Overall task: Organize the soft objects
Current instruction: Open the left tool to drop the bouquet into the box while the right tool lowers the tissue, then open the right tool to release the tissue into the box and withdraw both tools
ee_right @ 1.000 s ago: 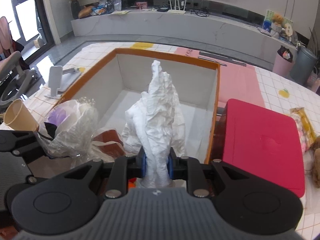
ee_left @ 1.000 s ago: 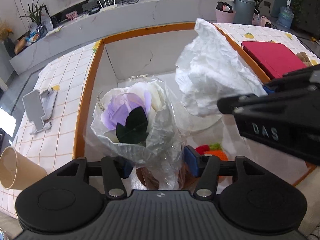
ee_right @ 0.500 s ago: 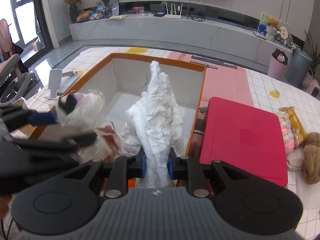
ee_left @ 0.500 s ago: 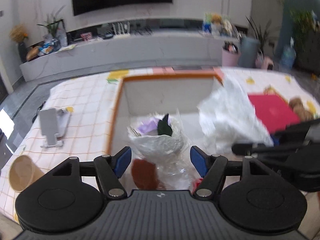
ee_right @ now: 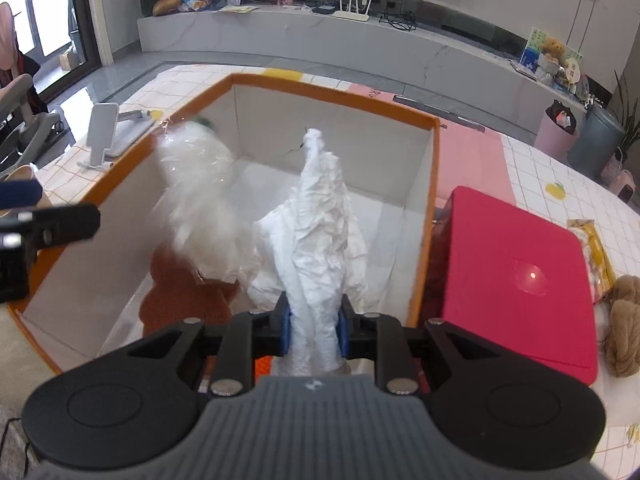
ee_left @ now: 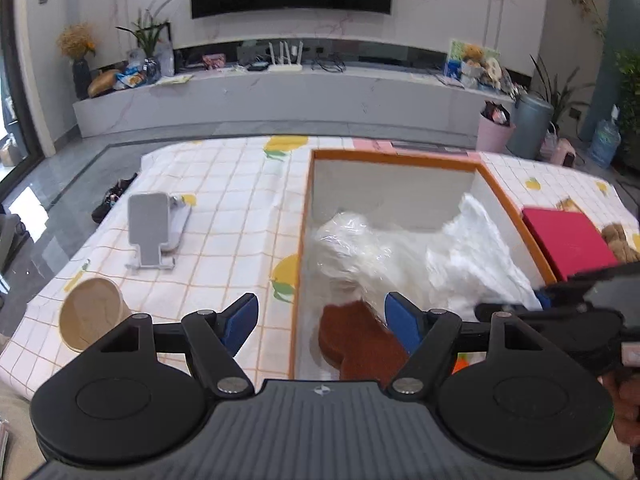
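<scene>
left gripper (ee_left: 321, 320) stands wide and empty over the box's near-left rim. the wrapped bouquet (ee_right: 196, 196) leans at the left inside the orange-rimmed box (ee_right: 332, 90), blurred. right gripper (ee_right: 313, 334) is clamped on crumpled white paper (ee_right: 316, 232), upright at the box's middle. judgement: lower the paper beside the bouquet before letting go, clear of the red case (ee_right: 516, 276) at right.

The left gripper (ee_left: 322, 320), clamped on the wrapped bouquet (ee_right: 200, 196) a second ago, now gapes wide and sits back over the orange-rimmed box's (ee_left: 305, 216) left wall, the bouquet dropped inside, blurred.
</scene>
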The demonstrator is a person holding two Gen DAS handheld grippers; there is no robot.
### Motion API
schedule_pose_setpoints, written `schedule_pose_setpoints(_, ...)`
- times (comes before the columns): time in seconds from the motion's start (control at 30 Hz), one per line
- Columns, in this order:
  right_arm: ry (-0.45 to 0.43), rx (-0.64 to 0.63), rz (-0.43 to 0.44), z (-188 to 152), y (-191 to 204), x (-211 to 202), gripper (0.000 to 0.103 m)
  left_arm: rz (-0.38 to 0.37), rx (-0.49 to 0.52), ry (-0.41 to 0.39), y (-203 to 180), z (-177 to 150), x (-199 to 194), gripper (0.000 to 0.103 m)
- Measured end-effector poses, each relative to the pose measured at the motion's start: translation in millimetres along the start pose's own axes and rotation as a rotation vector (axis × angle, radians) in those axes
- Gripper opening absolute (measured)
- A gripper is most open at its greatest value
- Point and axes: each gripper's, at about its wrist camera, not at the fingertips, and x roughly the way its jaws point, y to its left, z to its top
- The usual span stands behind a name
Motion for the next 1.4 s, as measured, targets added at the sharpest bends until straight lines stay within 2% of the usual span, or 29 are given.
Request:
schedule_pose_setpoints(0.27,0.028,-0.085,-0.073,0.9,14.2,9.8,0.021,0.029,0.021,0.053,-5.9,-5.7,12.7,0.085)
schedule_pose_setpoints(0.47,0.044,-0.258,-0.172,-3.8,37.0,19.9,0.025,0.034,-0.004,0.049,-0.5,-5.8,8.7,0.085)
schedule_pose_setpoints(0.53,0.054,-0.262,-0.149,-4.7,39.2,20.5,0.024,0.035,-0.010,0.048,0.3,-6.0,7.9,0.085)
schedule_pose_setpoints(0.6,0.087,-0.205,-0.098,-3.6,35.4,23.6,0.025,0.039,-0.015,0.051,0.7,-4.9,9.0,0.085)
schedule_pose_setpoints(0.67,0.089,-0.182,-0.089,-2.4,34.1,24.8,0.027,0.040,-0.016,0.055,0.3,-5.4,9.5,0.085)
schedule_pose_setpoints(0.7,0.071,-0.184,-0.088,-2.1,33.8,21.8,0.029,0.041,-0.014,0.056,-0.3,-5.6,9.8,0.085)
schedule_pose_setpoints(0.73,0.054,-0.194,-0.085,-1.6,34.2,18.5,0.038,0.042,-0.013,0.056,-0.5,-5.8,9.8,0.085)
schedule_pose_setpoints(0.8,0.039,-0.213,-0.101,-2.3,40.8,13.3,0.055,0.046,-0.009,0.057,-1.7,-6.1,9.9,0.085)
schedule_pose_setpoints(0.83,0.028,-0.213,-0.116,-2.3,41.6,10.9,0.068,0.049,-0.006,0.059,-1.9,-6.1,10.5,0.085)
schedule_pose_setpoints(0.93,0.021,-0.225,-0.110,-0.8,44.4,5.4,0.071,0.050,-0.006,0.065,-1.7,-6.5,11.8,0.085)
schedule_pose_setpoints(1.13,-0.016,-0.223,-0.084,0.8,45.6,-8.1,0.087,0.050,-0.015,0.054,-0.6,-6.0,9.7,0.085)
schedule_pose_setpoints(1.3,-0.049,-0.227,-0.065,1.3,46.0,-22.0,0.095,0.053,-0.003,0.034,-4.7,-5.2,6.6,0.085)
schedule_pose_setpoints(1.4,-0.077,-0.209,-0.031,-0.1,43.1,-30.3,0.100,0.067,-0.038,0.006,-6.3,-2.5,1.6,0.085)
